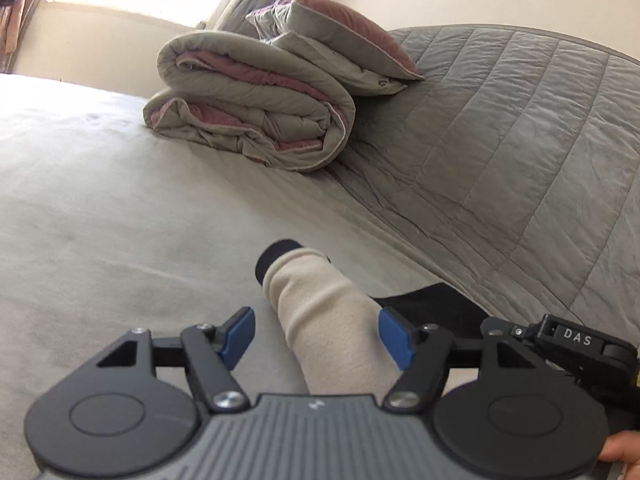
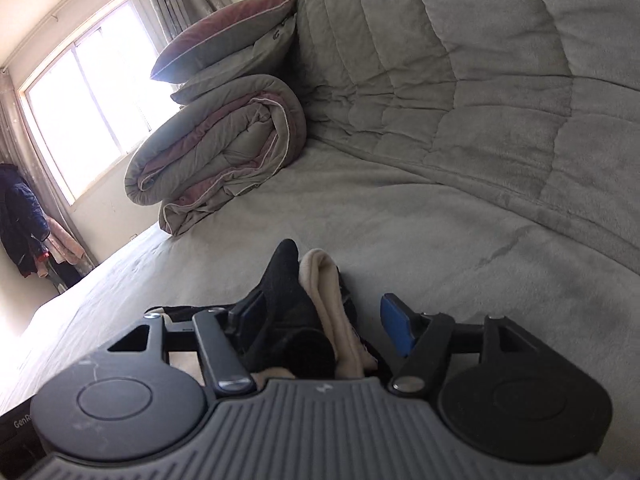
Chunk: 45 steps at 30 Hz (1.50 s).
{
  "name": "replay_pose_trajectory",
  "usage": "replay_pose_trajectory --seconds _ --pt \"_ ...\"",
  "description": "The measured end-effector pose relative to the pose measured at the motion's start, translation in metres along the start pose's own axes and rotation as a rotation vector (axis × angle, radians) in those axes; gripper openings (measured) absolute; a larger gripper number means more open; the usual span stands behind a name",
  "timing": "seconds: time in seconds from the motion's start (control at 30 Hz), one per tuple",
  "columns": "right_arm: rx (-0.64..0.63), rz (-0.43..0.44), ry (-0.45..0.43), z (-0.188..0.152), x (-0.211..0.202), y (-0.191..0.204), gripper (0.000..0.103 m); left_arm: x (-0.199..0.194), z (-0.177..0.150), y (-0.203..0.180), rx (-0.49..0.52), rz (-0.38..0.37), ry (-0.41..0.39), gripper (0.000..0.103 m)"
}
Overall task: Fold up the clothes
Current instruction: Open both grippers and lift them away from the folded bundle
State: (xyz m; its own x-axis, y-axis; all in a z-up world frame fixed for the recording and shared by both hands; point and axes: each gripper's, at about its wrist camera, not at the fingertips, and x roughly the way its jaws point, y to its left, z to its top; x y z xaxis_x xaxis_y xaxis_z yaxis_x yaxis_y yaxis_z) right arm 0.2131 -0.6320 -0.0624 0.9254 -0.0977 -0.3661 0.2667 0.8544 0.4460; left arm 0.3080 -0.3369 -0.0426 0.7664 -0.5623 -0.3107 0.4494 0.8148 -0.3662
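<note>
One grey bed [image 2: 400, 220], bright window [image 2: 88, 100]

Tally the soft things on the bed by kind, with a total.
Folded quilt: 1
Pillows, stacked on the quilt: 2
Cream and black garment lying between the open jaws: 1
Total: 4
</note>
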Motion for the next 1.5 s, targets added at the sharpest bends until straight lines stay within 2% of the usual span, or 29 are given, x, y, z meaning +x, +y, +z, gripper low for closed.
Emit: replay_pose_trajectory --seconds 0.1,0.2,0.27,0.3,0.4,0.47,0.53,0.6,0.7,0.83,1.0,1.03,1.1,1.2,1.33,1.43,1.5 --pt "-0.109 -0.014 -0.119 0.005 -0.016 0.021 0.066 0.002 0.011 -0.013 0.058 -0.022 -0.063 0.069" --pt "-0.217 0.035 -0.167 0.000 -0.017 0.037 0.053 0.020 0.011 -0.023 0.082 -0.060 -0.025 0.068" --pt "-0.283 0.046 -0.134 -0.006 -0.009 0.044 0.047 0.035 0.003 -0.022 0.078 -0.049 0.027 0.063" --pt "-0.305 0.013 -0.097 -0.009 -0.002 0.044 0.044 0.044 -0.004 -0.020 0.074 -0.029 0.061 0.062" --pt "-0.353 -0.127 0.039 -0.020 0.025 0.037 0.045 0.059 -0.013 -0.008 0.023 -0.001 0.138 0.073" --pt "-0.356 -0.129 0.053 -0.021 0.027 0.035 0.045 0.061 -0.012 -0.004 -0.006 -0.012 0.151 0.075" --pt "-0.374 -0.135 0.037 -0.023 0.024 0.036 0.046 0.057 -0.012 -0.008 0.012 -0.008 0.141 0.075" --pt "-0.374 -0.127 0.014 -0.023 0.017 0.038 0.053 0.049 -0.010 -0.009 0.007 0.004 0.138 0.077" --pt "-0.326 -0.107 0.020 -0.015 0.004 0.040 0.058 0.031 -0.008 -0.006 -0.060 0.031 0.164 0.085" --pt "-0.253 -0.074 0.027 -0.005 -0.015 0.047 0.067 0.006 0.000 -0.003 -0.122 0.075 0.226 0.085" --pt "-0.244 -0.100 0.086 -0.001 -0.030 0.068 0.087 -0.021 0.018 -0.012 -0.021 0.169 0.294 0.094" --pt "-0.242 -0.109 0.101 0.001 -0.034 0.071 0.088 -0.025 0.020 -0.014 -0.007 0.188 0.317 0.095" --pt "-0.246 -0.130 0.144 0.006 -0.043 0.080 0.092 -0.033 0.025 -0.015 -0.010 0.228 0.361 0.096" --pt "-0.276 -0.180 0.135 0.011 -0.062 0.094 0.103 -0.045 0.032 -0.020 -0.013 0.288 0.411 0.102" --pt "-0.306 -0.211 0.129 0.012 -0.084 0.105 0.103 -0.064 0.030 -0.033 0.029 0.356 0.462 0.102" --pt "-0.362 -0.166 0.135 0.001 -0.096 0.112 0.103 -0.072 0.019 -0.044 0.137 0.422 0.457 0.102" --pt "-0.398 -0.135 0.134 -0.008 -0.102 0.114 0.103 -0.077 0.013 -0.048 0.193 0.474 0.417 0.102"
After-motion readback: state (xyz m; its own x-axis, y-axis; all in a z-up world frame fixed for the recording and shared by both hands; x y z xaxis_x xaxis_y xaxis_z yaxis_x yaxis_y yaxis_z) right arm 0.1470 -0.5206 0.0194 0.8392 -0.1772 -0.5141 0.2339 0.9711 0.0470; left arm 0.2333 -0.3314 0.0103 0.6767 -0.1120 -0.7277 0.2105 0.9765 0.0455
